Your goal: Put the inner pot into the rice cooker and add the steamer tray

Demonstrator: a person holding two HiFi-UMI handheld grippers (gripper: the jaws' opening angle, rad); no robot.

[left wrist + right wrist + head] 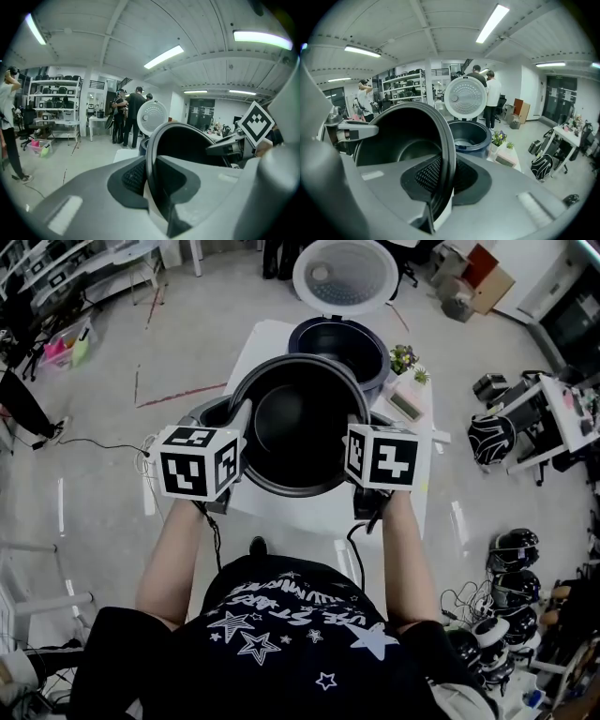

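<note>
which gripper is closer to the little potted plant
Right. The right gripper clamps the rim of the inner pot on the side facing the potted plant; the left gripper clamps the opposite rim, farther away.

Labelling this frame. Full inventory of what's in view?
pot: 1, black, held over table, rim in both tongs
cooker: 1, dark blue, far end of table, open
lid: 1, white, upright behind cooker
table: 1, white, below pot
plant: 1, green, on table, right of cooker
bag: 1, black and white, floor, right
helmets: several, black, floor, near right
people: several, mixed clothes, far end of room
left tongs: 1, grey, shut on pot's left rim
right tongs: 1, grey, shut on pot's right rim
</note>
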